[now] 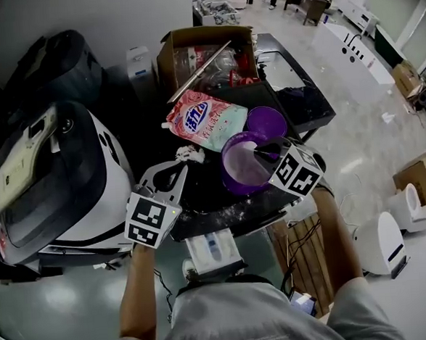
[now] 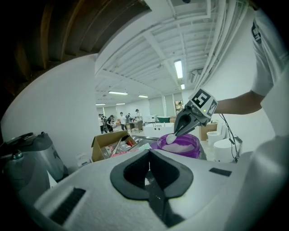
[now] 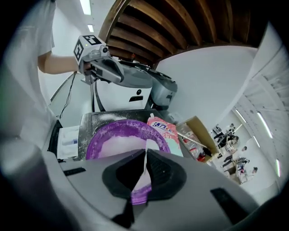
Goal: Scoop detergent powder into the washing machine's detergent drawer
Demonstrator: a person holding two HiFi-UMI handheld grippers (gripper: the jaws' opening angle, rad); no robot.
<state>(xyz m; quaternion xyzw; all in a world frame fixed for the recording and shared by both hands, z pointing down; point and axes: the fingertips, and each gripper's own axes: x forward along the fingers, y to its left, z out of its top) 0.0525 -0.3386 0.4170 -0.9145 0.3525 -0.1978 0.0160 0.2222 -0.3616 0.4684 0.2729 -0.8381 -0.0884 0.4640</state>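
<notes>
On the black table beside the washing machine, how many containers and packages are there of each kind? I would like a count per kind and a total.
Purple bowl of powder: 1
Second purple round piece behind it, a lid or a dish, I cannot tell which: 1
Detergent bag: 1
Cardboard box: 1
Total: 4

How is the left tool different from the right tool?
The right tool is shut on a white scoop; the left tool has its jaws together with nothing between them. The right tool is over the purple bowl of powder; the left tool is off to the side, nearer the washing machine. Both carry a cube with square markers.
</notes>
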